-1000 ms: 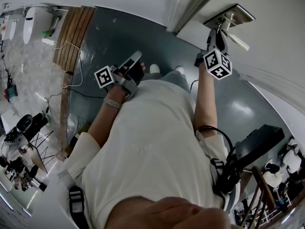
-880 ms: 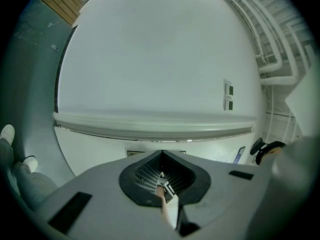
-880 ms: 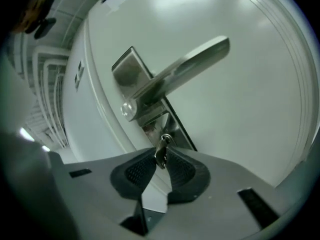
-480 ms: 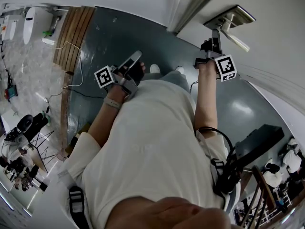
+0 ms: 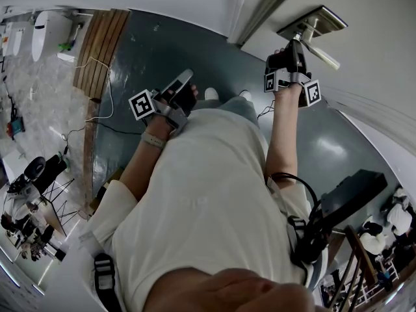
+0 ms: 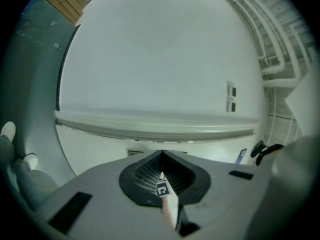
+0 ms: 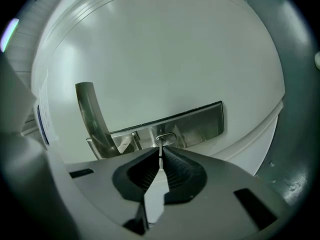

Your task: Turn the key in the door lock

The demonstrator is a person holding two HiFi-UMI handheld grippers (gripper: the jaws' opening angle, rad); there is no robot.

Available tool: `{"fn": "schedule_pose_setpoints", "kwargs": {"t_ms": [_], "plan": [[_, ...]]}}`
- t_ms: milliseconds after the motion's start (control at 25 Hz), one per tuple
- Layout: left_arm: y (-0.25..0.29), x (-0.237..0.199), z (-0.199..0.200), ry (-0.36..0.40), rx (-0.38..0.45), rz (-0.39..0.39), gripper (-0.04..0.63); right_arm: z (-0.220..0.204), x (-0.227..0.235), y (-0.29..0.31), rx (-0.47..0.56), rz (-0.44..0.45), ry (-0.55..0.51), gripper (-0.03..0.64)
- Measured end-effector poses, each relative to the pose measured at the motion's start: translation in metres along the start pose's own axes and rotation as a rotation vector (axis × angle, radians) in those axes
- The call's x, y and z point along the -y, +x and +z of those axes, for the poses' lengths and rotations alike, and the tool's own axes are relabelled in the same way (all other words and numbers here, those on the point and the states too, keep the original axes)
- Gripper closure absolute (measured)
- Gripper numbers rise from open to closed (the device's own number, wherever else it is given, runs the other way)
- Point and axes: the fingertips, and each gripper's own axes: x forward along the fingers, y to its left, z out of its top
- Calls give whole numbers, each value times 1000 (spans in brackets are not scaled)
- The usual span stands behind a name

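Seemingly mid-turn at the door, a person in a white T-shirt (image 5: 208,207) works a small silver metal key (image 7: 160,148) that sits in the oval keyhole (image 7: 165,138) of a brushed-steel lock plate (image 7: 202,120). The right claw (image 7: 160,154) is clamped on the key. Its jaws have just been closing, and the key's thin bow is pinched between the ribbed black pads (image 7: 176,170) right at their tips. The claw points level at the white door (image 7: 165,54), and its marker cube (image 5: 311,91) hangs just under the wrist in the head view.

A curved steel lever handle (image 7: 92,116) juts from the same plate, beside the keyhole and clear of the claw.

Meanwhile the left claw (image 6: 161,155) is held well away from the lock, near the person's waist. Its jaws are drawn together with nothing between them, and it faces a plain white wall (image 6: 160,59) crossed by a pale ledge (image 6: 155,126). Its own marker cube (image 5: 142,104) shows above the left wrist.

Below lies a grey-blue floor (image 5: 156,51), with a strip of wooden boards (image 5: 97,47) along its far edge.
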Motion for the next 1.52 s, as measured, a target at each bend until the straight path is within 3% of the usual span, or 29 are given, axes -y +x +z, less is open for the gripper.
{"fn": "schedule_pose_setpoints", "kwargs": {"t_ms": [360, 600, 680, 800, 1040, 1160, 1320, 1520], "plan": [[0, 1, 1, 3, 1, 2, 588, -1, -1, 3, -5, -2, -14, 578], [0, -1, 1, 0, 4, 0, 588, -6, -5, -1, -69, -159, -293, 572], [-1, -2, 2, -3, 6, -2, 588, -11, -7, -7, -132, -210, -394, 494], [-1, -3, 3, -15, 13, -7, 588, -8, -14, -20, -202, -285, -720, 483], [-1, -5, 3, -24, 17, -14, 588, -11, -33, -28, -299, -408, -1814, 483], [-2, -5, 5, -25, 23, -15, 588, -25, -26, -24, -391, -438, -2230, 483], [-5, -4, 6, -30, 33, -15, 588, -37, -4, -23, -537, -460, -2549, 483], [-7, -5, 7, -38, 42, -15, 588, -30, 6, -10, -530, -517, -2771, 482]]}}
